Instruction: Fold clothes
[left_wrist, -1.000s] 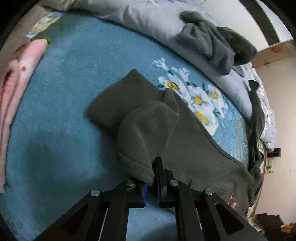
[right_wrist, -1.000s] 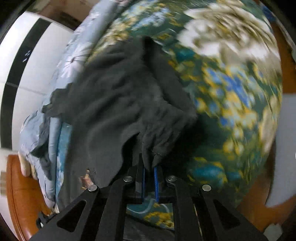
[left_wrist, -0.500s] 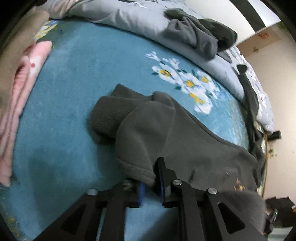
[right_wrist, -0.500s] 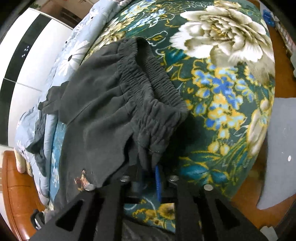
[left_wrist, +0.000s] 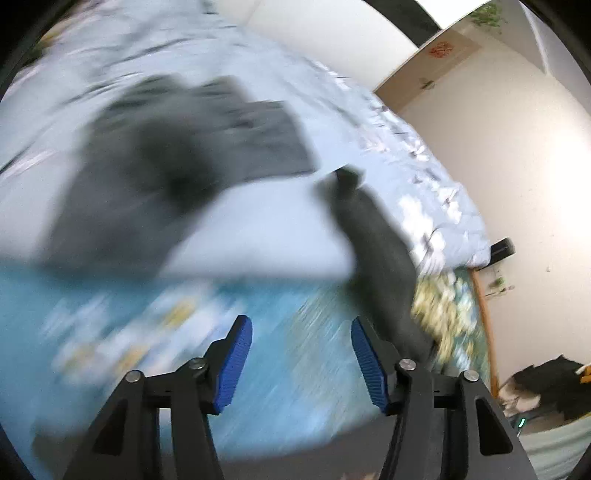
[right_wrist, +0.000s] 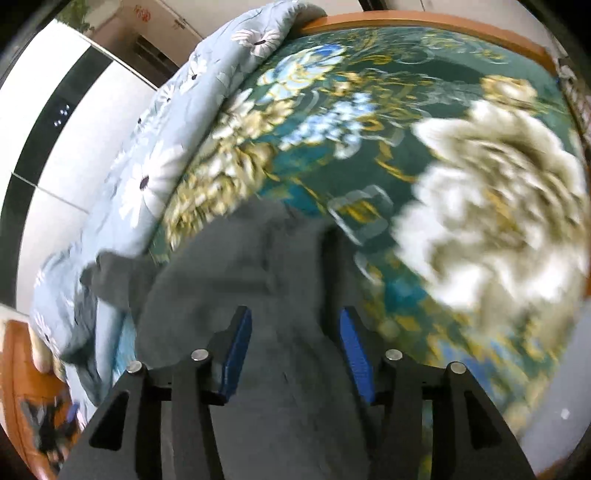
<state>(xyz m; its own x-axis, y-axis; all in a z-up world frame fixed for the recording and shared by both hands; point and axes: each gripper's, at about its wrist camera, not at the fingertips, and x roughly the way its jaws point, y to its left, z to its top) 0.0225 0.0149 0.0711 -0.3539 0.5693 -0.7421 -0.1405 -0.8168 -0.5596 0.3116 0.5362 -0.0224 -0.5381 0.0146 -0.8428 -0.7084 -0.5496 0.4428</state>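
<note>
**Both grippers empty, dark trousers lying on the bed**

Left gripper (left_wrist: 301, 350): blue fingers (left_wrist: 236, 363) spread wide, nothing between them, above the blue floral blanket (left_wrist: 147, 332). Heavy blur in this view. Right gripper (right_wrist: 291, 345): fingers (right_wrist: 352, 354) also wide, holding nothing, hovering just over the dark grey trousers (right_wrist: 229, 295), which lie on the green floral blanket (right_wrist: 424, 147) near the bed's foot. Beyond, a grey pile of clothes (left_wrist: 166, 155) sits on the pale blue quilt (left_wrist: 258, 229); a dark strip of cloth (left_wrist: 376, 251) hangs over the quilt edge.

Risk: the trousers look bunched, not flat, so the next fold may come out crooked. Re-grasping soft fleece with wide fingers may catch one layer only, or snag the blanket underneath.
</note>
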